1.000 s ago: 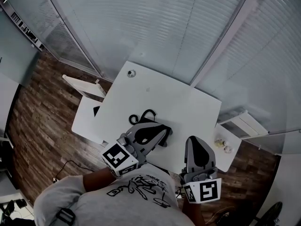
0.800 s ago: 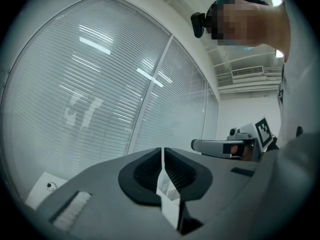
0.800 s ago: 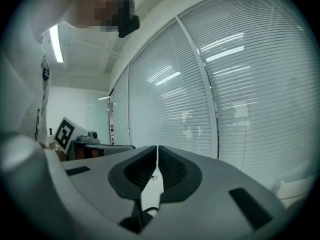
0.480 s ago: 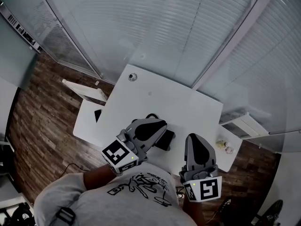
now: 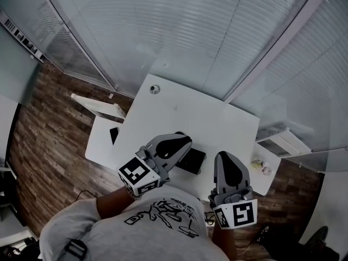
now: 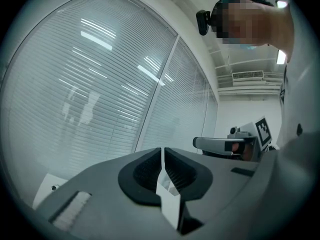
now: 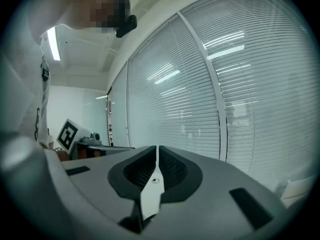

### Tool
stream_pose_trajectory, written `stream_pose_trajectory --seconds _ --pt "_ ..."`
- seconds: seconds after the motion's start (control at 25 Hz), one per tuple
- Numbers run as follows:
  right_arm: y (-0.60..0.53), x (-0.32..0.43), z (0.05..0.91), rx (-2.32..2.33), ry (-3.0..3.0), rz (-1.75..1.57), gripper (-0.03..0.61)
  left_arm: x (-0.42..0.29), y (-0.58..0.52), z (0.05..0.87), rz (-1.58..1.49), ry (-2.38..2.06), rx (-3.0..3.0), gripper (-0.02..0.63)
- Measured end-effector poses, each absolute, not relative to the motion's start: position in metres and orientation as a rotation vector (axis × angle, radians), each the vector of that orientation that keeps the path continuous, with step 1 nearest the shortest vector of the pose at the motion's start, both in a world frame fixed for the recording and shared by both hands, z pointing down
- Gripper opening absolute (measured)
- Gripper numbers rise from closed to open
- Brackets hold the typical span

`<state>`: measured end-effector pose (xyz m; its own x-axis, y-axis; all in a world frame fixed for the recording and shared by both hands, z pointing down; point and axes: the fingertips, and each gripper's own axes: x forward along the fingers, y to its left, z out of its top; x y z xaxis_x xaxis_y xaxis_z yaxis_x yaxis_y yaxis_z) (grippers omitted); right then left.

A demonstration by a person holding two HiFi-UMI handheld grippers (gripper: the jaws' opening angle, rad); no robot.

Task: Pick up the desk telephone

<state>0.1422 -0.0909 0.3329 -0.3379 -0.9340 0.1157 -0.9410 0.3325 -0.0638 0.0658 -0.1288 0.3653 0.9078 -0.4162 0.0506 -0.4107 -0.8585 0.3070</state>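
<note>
Black telephone (image 5: pixel 192 161), white table (image 5: pixel 209 118)

Left hand-held gripper (image 5: pixel 182 140), right hand-held gripper (image 5: pixel 224 156): closed.

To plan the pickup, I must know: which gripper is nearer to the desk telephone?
Left. The left gripper hangs over the desk telephone; the right gripper is apart, to its right.

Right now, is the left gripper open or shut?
Shut. In its own view the left gripper has jaws together, nothing between them.
</note>
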Motion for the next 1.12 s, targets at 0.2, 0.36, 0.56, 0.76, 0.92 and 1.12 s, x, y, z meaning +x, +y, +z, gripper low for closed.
stream_pose_trajectory --seconds 0.2,0.36,0.56,0.76,0.92,1.12 --pt "-0.094 0.140 0.360 1.752 -2.498 0.280 0.012 0.061 -0.133 0.391 0.028 -0.598 2.712 0.021" --pt "-0.094 0.142 0.394 1.736 -2.469 0.398 0.015 0.058 -0.136 0.424 0.097 -0.587 2.652 0.025" --pt "-0.092 0.143 0.449 1.672 -2.420 0.551 0.078 0.053 -0.138 0.477 0.182 -0.590 2.539 0.087" --pt "-0.089 0.148 0.501 1.636 -2.356 0.680 0.110 0.045 -0.138 0.541 0.274 -0.596 2.421 0.089" --pt "-0.083 0.153 0.549 1.597 -2.291 0.784 0.143 0.041 -0.134 0.589 0.328 -0.574 2.316 0.095" --pt "-0.071 0.159 0.605 1.545 -2.217 0.894 0.178 0.039 -0.128 0.638 0.404 -0.541 2.249 0.137"
